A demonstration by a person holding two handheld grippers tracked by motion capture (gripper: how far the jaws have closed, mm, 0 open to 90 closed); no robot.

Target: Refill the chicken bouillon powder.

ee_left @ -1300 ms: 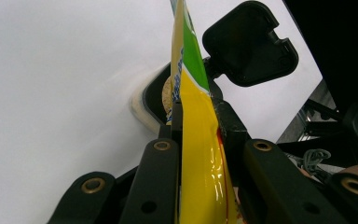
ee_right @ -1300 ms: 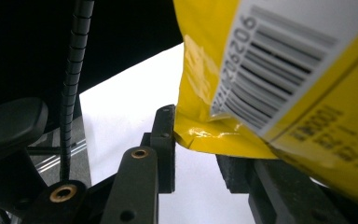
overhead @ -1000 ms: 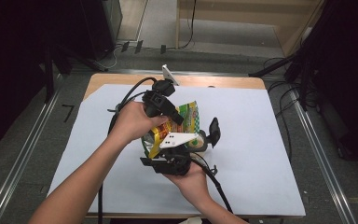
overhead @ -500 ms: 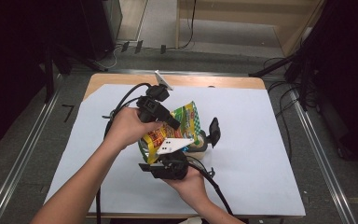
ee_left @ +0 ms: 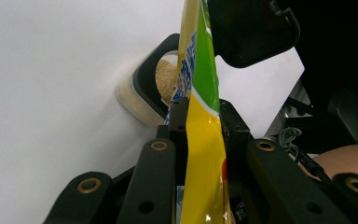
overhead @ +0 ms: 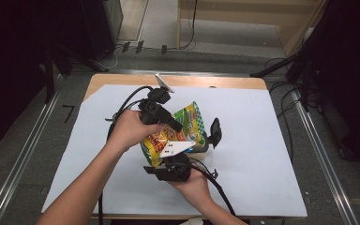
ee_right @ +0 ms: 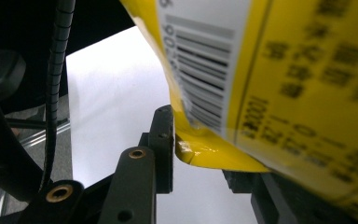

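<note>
High view showed the right gripper point(overhead: 180, 157) at six o'clock, clamped on the bag's point(overhead: 171, 133) lower corner, and the left gripper point(overhead: 168, 123) at eleven o'clock, pinching its upper edge. Bag hung tilted over the container point(ee_left: 145, 95) of crumbs on the white sheet point(overhead: 253, 140).

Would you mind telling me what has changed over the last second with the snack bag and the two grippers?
Very little. The left gripper has edged slightly up and away from the person, tipping the snack bag a touch more over the container. Both grippers stay clamped on the bag, the right gripper at its lower edge. The container with its open lid has not moved on the white sheet.
</note>
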